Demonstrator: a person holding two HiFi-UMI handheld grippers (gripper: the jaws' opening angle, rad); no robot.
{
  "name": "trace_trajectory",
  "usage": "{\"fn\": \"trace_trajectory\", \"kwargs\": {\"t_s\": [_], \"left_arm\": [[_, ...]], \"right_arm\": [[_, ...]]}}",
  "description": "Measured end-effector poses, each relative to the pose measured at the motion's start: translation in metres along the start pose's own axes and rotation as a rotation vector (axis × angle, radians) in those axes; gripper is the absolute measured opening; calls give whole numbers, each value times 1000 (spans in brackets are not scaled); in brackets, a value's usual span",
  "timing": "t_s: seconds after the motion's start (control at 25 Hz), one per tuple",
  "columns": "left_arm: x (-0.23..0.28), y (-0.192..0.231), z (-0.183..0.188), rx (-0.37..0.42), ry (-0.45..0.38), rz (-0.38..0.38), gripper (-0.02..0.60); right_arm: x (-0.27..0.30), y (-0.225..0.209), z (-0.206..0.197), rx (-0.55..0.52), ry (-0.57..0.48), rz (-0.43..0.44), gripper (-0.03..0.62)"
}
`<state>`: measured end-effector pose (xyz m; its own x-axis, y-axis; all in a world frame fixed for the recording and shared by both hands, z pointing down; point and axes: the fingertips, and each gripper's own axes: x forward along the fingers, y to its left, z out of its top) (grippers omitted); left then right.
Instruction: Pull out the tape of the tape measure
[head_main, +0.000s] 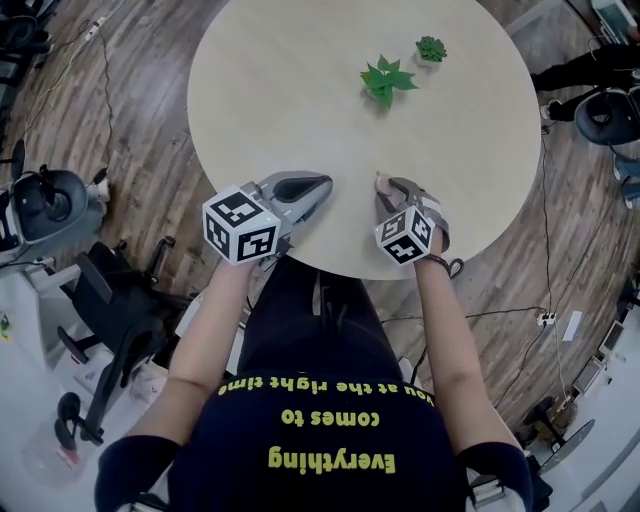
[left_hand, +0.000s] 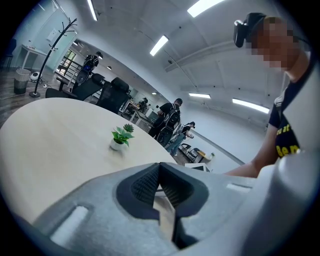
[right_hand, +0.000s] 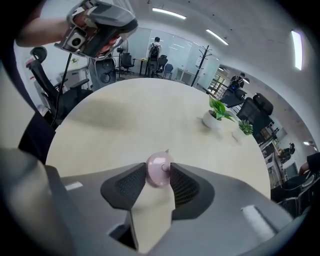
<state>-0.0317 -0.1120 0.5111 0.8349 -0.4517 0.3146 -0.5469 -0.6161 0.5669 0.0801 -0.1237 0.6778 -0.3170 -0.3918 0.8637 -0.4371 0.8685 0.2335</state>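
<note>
Right claw (head_main: 384, 184) is pointing steeply down at the bench (head_main: 300, 90) edge, lower centre of head view, jaws parted and straddling the small pink tape measure (right_hand: 159, 174), likely to anchor its case, while left claw (left_hand: 161, 183), closed and empty, is waiting alongside.

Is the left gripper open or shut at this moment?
Shut. In its own view, the left gripper has its jaws meeting at the tips, and nothing is between them.
</note>
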Motion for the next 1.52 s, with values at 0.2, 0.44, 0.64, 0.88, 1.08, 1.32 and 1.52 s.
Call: {"fn": "trace_trajectory", "kwargs": {"t_s": [0.2,0.44,0.64,0.88,1.08,1.32,1.52], "left_arm": [[-1,0,1,8,0,-5,2],[-4,-3,16,49,-12,2,2],[-4,-9,35,102,-27,-1,3],[-6,-22,60,191,-56,19,2],[-15,-27,92,293,-131,94,2],[-34,-37,133,396,-239,193,2],[-52,-45,159,493,-315,288,2]], "right_arm": [[-3,6,3,8,-14,27,183],[-27,-10,17,99,-90,-14,99],[-66,-39,30,202,-193,-111,12],[-132,-77,52,344,-387,-221,12],[-205,-110,84,428,-603,-336,12],[-284,-129,109,489,-802,-452,12],[-329,-137,115,523,-900,-531,12]]}}
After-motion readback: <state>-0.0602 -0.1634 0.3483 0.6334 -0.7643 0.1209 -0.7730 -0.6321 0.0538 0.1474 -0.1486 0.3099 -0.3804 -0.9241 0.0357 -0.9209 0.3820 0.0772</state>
